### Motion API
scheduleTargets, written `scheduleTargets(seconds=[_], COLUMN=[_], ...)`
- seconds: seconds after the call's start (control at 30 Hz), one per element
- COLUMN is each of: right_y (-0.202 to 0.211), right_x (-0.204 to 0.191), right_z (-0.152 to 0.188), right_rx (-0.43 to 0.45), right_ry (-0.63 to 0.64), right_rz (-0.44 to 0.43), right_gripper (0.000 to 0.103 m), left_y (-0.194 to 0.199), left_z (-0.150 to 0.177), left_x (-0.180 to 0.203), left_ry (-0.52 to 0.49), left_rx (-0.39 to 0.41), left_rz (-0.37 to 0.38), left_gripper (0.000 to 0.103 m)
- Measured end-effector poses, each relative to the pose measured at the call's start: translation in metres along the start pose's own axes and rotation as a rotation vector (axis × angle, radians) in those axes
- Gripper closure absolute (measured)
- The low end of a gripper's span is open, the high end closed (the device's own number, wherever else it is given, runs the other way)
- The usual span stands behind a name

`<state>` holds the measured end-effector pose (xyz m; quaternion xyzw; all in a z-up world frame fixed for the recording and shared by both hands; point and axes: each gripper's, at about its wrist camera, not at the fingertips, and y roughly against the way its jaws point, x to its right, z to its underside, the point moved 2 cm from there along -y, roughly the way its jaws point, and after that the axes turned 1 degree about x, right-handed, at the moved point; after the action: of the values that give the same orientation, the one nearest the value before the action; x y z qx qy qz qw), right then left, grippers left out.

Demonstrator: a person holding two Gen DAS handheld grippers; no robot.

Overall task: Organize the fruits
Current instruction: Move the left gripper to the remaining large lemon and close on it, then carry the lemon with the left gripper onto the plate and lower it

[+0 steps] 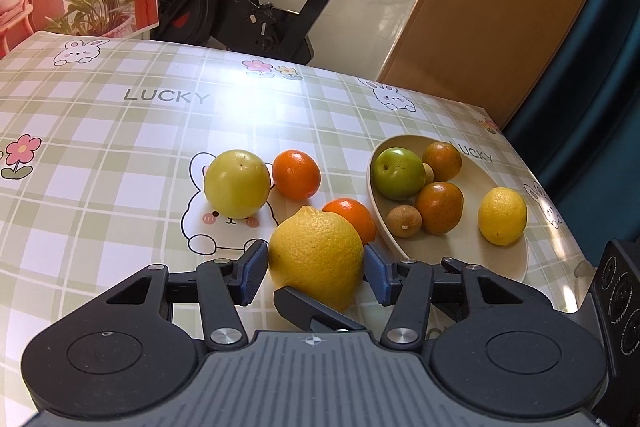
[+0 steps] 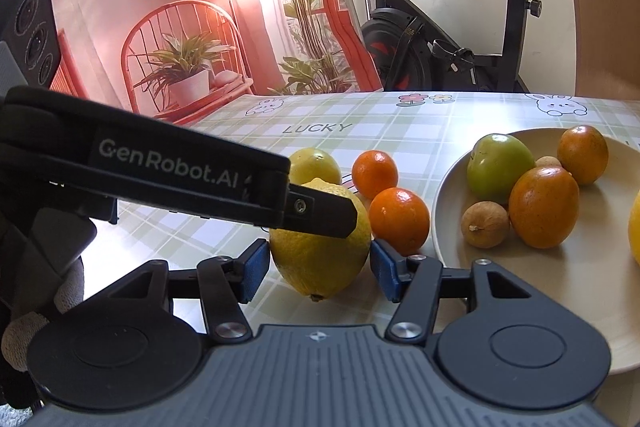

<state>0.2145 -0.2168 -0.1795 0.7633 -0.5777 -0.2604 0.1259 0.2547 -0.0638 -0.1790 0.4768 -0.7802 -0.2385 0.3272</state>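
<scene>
Both grippers are on the same big lemon (image 1: 316, 255): the left gripper (image 1: 316, 267) brackets it with both blue pads right at its sides, and the right gripper (image 2: 316, 263) does likewise, though real pressure is hard to judge. Just beyond sit two oranges (image 1: 297, 174), with the fruit-filled plate (image 1: 516, 259) off to the right.

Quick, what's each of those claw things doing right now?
Left gripper: closed on the big lemon, pads touching both its sides.
Right gripper: closed on that same lemon.
</scene>
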Motion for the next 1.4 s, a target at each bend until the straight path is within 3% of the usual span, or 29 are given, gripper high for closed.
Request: scheduleTargets(seconds=[0.47, 0.7, 1.03, 1.4], right_y=[-0.004, -0.001, 0.033, 0.065], right_x=[-0.003, -0.001, 0.009, 0.031], right_z=[0.0, 0.001, 0.008, 0.009], right_rx=[-0.022, -0.012, 0.13, 0.222], right_ry=[0.017, 0.0, -0.053, -0.134], right_rz=[0.031, 0.043, 0.058, 0.167], right_gripper=[0.044, 0.044, 0.045, 0.045], left_y=[0.006, 0.008, 0.021, 0.005], left_z=[0.005, 0.009, 0.007, 0.003], left_x=[0.007, 0.02, 0.05, 0.09], left_ry=[-0.009, -0.074, -0.171, -0.286], left_rx=[0.026, 0.031, 0.077, 0.066], left_rz=[-0.016, -0.05, -0.013, 0.044], left_gripper=[0.052, 0.053, 0.053, 0.053])
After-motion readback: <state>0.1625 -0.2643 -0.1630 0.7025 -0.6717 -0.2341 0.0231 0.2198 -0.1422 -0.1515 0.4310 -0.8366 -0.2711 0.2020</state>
